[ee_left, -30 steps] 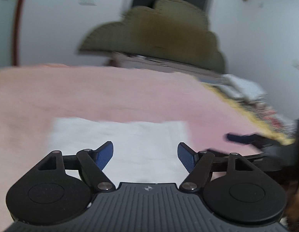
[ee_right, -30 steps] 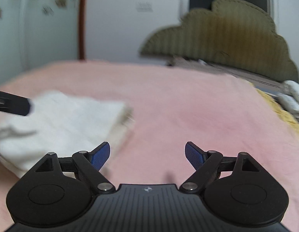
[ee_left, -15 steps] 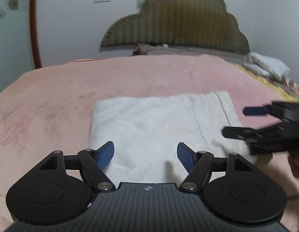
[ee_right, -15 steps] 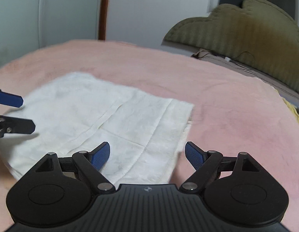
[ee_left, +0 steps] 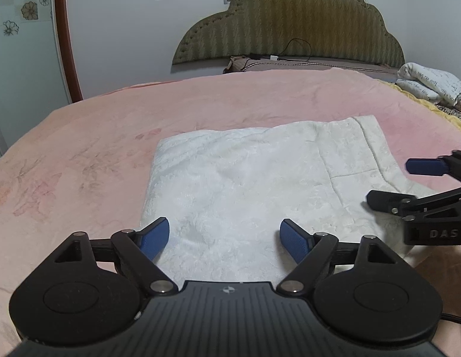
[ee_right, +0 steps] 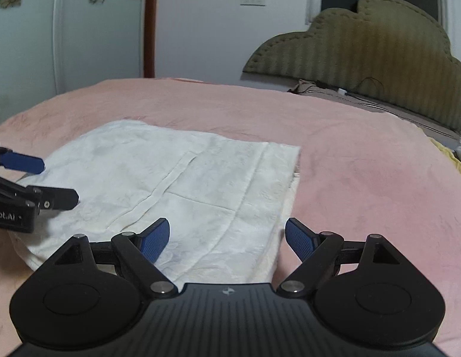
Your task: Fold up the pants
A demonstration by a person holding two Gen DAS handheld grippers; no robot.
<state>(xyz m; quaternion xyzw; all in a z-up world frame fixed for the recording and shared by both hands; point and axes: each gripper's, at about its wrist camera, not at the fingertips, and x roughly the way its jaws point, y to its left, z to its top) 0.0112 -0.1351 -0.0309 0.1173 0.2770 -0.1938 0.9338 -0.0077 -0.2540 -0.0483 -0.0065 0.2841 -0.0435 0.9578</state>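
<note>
Nearest, the left gripper (ee_left: 224, 236) and right gripper (ee_right: 227, 236) hover with fingers apart, holding nothing, over the near edge of the pants (ee_left: 260, 184). These lie folded flat mid-bed (ee_left: 81, 154). A shallow pinch could catch only the top layer, so the stack may splay; the far layered edge might slip askew.

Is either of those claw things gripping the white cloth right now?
No, the left gripper and right gripper both stand open above the folded white pants.
</note>
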